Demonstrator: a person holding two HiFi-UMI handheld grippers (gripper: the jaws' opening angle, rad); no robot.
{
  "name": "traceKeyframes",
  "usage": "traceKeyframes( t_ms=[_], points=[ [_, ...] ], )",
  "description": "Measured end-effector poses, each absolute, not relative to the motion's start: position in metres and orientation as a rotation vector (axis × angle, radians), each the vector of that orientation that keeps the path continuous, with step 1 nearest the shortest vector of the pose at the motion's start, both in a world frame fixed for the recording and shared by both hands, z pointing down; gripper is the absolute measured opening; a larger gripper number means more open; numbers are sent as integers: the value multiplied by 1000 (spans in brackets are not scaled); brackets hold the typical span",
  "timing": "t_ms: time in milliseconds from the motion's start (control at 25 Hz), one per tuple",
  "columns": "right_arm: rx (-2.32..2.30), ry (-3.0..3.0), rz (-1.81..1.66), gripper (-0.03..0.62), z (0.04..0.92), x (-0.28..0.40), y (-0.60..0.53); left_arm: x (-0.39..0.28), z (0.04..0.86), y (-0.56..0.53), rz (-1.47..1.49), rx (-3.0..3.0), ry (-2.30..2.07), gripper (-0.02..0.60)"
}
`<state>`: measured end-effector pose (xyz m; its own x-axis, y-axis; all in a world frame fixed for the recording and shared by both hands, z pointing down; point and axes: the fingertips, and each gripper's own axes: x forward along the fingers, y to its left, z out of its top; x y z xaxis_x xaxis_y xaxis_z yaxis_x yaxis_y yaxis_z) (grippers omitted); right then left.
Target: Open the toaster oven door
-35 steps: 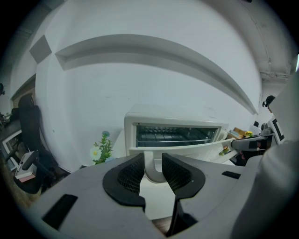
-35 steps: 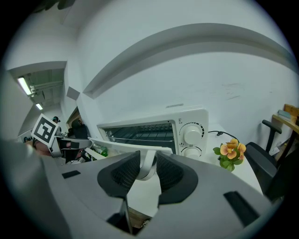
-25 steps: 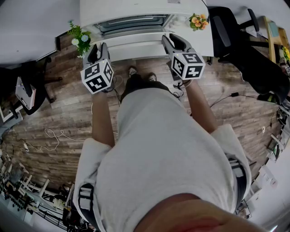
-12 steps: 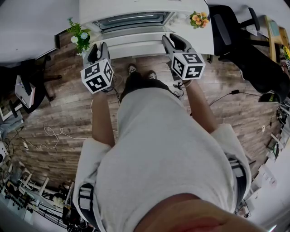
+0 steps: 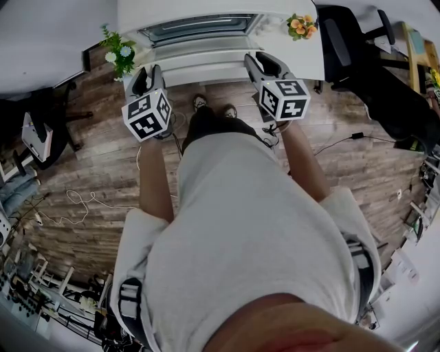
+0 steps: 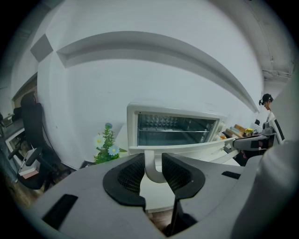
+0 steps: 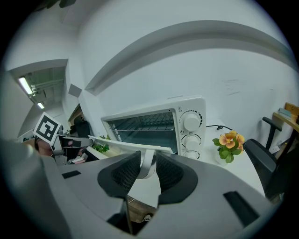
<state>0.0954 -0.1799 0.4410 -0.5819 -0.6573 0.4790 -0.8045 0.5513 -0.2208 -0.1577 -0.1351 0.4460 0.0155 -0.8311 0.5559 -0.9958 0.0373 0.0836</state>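
Two grippers are sharing one door handle, one clamped at each end. A pot of blue and white flowers (image 5: 118,56) is sitting near the left edge of the white table (image 5: 306,65). Just beside it, the left gripper (image 5: 146,74) is holding its jaws at a middling width, with both ribbed pads pressing on the curved left post of the white door handle (image 6: 150,158).

The toaster oven (image 5: 199,8) is standing mid-table, between the two flower pots. Its door (image 6: 187,147) is hanging down to nearly level over the table's front edge, leaving the wire rack exposed.

The right gripper (image 5: 265,63) is likewise pinching the handle's right post between its pads. Beyond it, the control knobs (image 7: 192,122) and a pot of orange flowers (image 7: 229,142) are sitting toward the right edge.

The door is probably stiff sheet metal around a glass pane, so it is rigid but unkind to being dropped. The handle is looking smooth and glossy, so it is likely to slip in the pads. The posts close to the door are the surest holds, and taking both ends should keep the door from twisting. The oven itself seems light and may slide forward if it is pulled.
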Motion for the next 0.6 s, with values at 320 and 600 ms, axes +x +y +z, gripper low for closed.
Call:
traceKeyframes(
  t_ms=[320,600],
  points=[
    [1172,-2445,610,100,447,97,-172,-157,453,-128,495,1816,-1871,126],
    [1157,-2444,617,94,453,100,-164,-155,460,-120,507,1791,-1893,121]
  ],
)
